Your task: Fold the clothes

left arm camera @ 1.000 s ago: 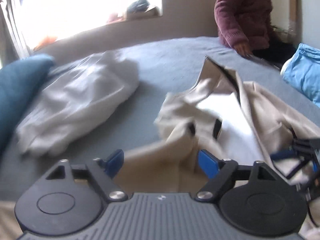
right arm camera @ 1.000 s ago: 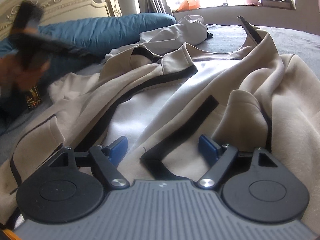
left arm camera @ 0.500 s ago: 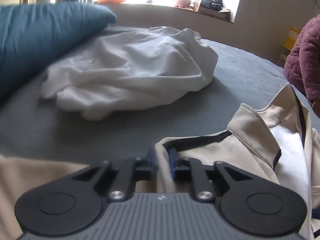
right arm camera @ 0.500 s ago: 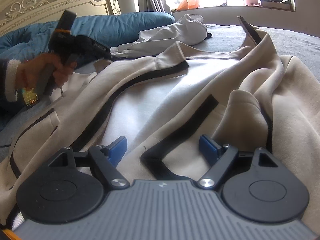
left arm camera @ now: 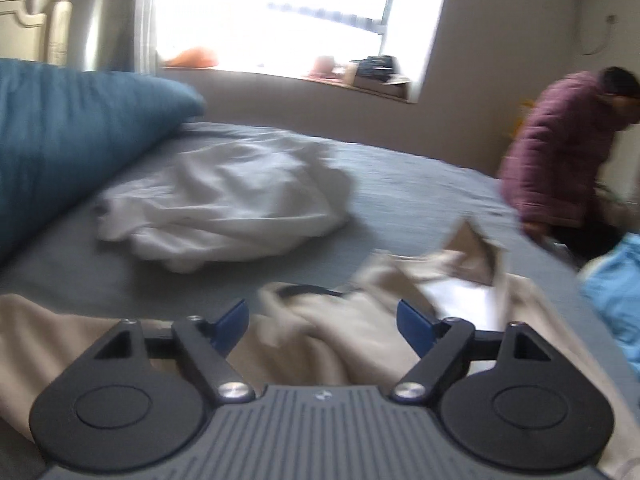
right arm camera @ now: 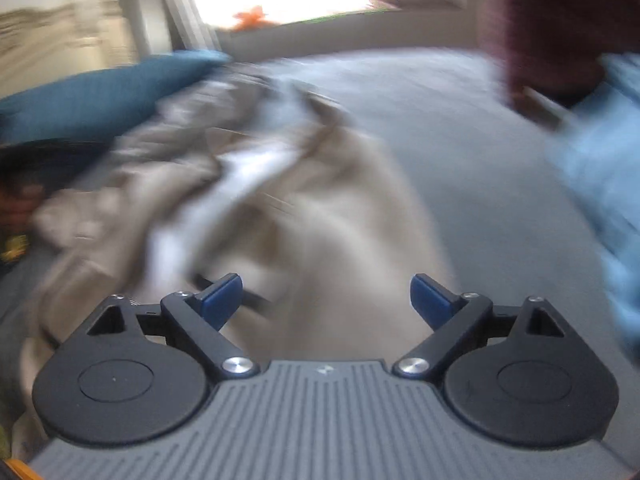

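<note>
A rumpled beige fleece jacket with black trim [left arm camera: 340, 320] lies in soft folds on the near half of a bed covered in a grey, finely textured sheet [left arm camera: 408, 184]; its pale lining shows at the right. The left gripper [left arm camera: 322, 322] hovers over the jacket, its blue-tipped fingers [left arm camera: 232, 320] spread wide with nothing between them. In the right wrist view, heavily blurred, the right gripper [right arm camera: 326, 298] likewise has its fingers [right arm camera: 222, 296] spread apart above the same beige cloth [right arm camera: 320, 216]; whether they touch the fabric cannot be told. Farther off on the left, a crumpled white cotton garment [left arm camera: 228, 204] sits in a loose heap, just beside a plump teal pillow [left arm camera: 68, 136]. A light blue bundle of cloth [left arm camera: 616, 292] rests at the bed's right edge. At the far right, a person in a maroon quilted jacket [left arm camera: 560, 152] bends beside the bed, below a bright window [left arm camera: 296, 12].
</note>
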Tool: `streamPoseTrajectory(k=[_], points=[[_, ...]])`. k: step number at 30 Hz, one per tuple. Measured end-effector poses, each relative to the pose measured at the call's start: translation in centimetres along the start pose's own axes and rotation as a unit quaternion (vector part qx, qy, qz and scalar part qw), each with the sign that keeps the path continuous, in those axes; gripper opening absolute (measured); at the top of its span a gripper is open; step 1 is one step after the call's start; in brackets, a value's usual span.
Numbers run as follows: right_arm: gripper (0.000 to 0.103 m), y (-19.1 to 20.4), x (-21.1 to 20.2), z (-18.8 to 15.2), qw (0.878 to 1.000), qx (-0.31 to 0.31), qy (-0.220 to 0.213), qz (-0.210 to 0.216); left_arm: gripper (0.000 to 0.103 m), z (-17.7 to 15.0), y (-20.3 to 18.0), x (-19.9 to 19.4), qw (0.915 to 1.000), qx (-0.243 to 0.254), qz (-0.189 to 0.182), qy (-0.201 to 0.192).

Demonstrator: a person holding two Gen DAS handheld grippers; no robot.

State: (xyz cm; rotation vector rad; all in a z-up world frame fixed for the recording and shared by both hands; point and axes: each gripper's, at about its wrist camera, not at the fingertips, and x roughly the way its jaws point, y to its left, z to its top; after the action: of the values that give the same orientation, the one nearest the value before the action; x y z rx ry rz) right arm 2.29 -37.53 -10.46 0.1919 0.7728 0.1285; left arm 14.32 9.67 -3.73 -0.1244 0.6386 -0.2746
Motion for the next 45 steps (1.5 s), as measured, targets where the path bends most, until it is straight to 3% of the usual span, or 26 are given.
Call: streamPoseTrajectory(k=[2, 6, 10, 12, 13, 14, 17, 20, 23, 27, 28, 29, 31, 33, 37, 40, 43, 45], points=[[0.091, -3.1, -1.4, -2.8, 0.996, 0.084, 0.026, -0.023, 0.085, -0.8, -2.2, -0.3, 0.9986, 0.009, -0.045, 0.027], [0.091, -6.0, -2.8, -9.4, 0.97, 0.213, 0.117, -0.009, 0.084, -3.4, -7.1, 0.2, 0.9858, 0.028, -0.131, 0.101], [0.088, -3.4, -5.2, -13.4, 0.971, 0.193, 0.139, 0.03, 0.084, -6.5, -11.9, 1.0, 0.9663, 0.072, -0.191, 0.157], [0.06, -2.0, -5.7, -14.3, 0.973, 0.17, 0.152, 0.024, 0.084, -8.2, -13.7, 1.3, 0.9592, 0.095, -0.198, 0.178], [0.028, -1.4, -5.9, -14.6, 0.975, 0.158, 0.157, 0.017, 0.084, -9.2, -14.2, 1.4, 0.9564, 0.1, -0.201, 0.186], [0.016, -1.2, -6.3, -14.5, 0.976, 0.157, 0.149, 0.017, 0.083, -9.9, -14.4, 1.4, 0.9543, 0.099, -0.204, 0.195], [0.011, -1.7, -8.4, -12.4, 0.978, 0.186, 0.085, 0.035, 0.08, -11.4, -14.6, 1.4, 0.9501, 0.099, -0.204, 0.215], [0.01, -2.8, -11.9, -6.9, 0.981, 0.184, -0.029, 0.063, 0.079, -11.8, -14.2, 1.0, 0.9515, 0.106, -0.192, 0.215], [0.01, -5.7, -15.2, 2.0, 0.974, 0.173, -0.139, 0.053, 0.079, -11.5, -13.9, 0.4, 0.9535, 0.101, -0.187, 0.214], [0.016, -9.3, -14.7, 7.9, 0.965, 0.197, -0.173, -0.027, 0.08, -11.2, -13.6, -0.2, 0.9552, 0.092, -0.184, 0.213], [0.032, -10.2, -14.4, 9.1, 0.962, 0.204, -0.177, -0.048, 0.08, -11.2, -13.4, -0.4, 0.9559, 0.087, -0.184, 0.212], [0.057, -11.1, -14.1, 10.3, 0.958, 0.211, -0.181, -0.069, 0.08, -11.2, -13.1, -0.5, 0.9566, 0.082, -0.184, 0.211], [0.079, -12.8, -13.5, 12.7, 0.949, 0.226, -0.189, -0.112, 0.081, -11.2, -12.5, -0.8, 0.9575, 0.073, -0.186, 0.208], [0.082, -14.6, -12.9, 15.2, 0.938, 0.239, -0.196, -0.154, 0.081, -11.1, -11.9, -0.9, 0.957, 0.074, -0.187, 0.209], [0.082, -12.2, -11.4, 11.8, 0.936, 0.204, -0.24, -0.158, 0.081, -10.9, -10.5, -1.5, 0.9566, 0.075, -0.191, 0.207], [0.082, -8.4, -13.7, 7.5, 0.945, 0.128, -0.283, -0.105, 0.081, -10.6, -9.4, -1.8, 0.9563, 0.063, -0.2, 0.204], [0.081, -2.7, -12.5, 4.5, 0.976, -0.001, -0.217, -0.015, 0.081, -10.8, -8.9, -1.5, 0.9555, 0.059, -0.203, 0.206], [0.081, 1.6, -10.5, 1.9, 0.984, -0.086, -0.148, 0.042, 0.081, -11.0, -8.8, -1.2, 0.9547, 0.065, -0.203, 0.208]])
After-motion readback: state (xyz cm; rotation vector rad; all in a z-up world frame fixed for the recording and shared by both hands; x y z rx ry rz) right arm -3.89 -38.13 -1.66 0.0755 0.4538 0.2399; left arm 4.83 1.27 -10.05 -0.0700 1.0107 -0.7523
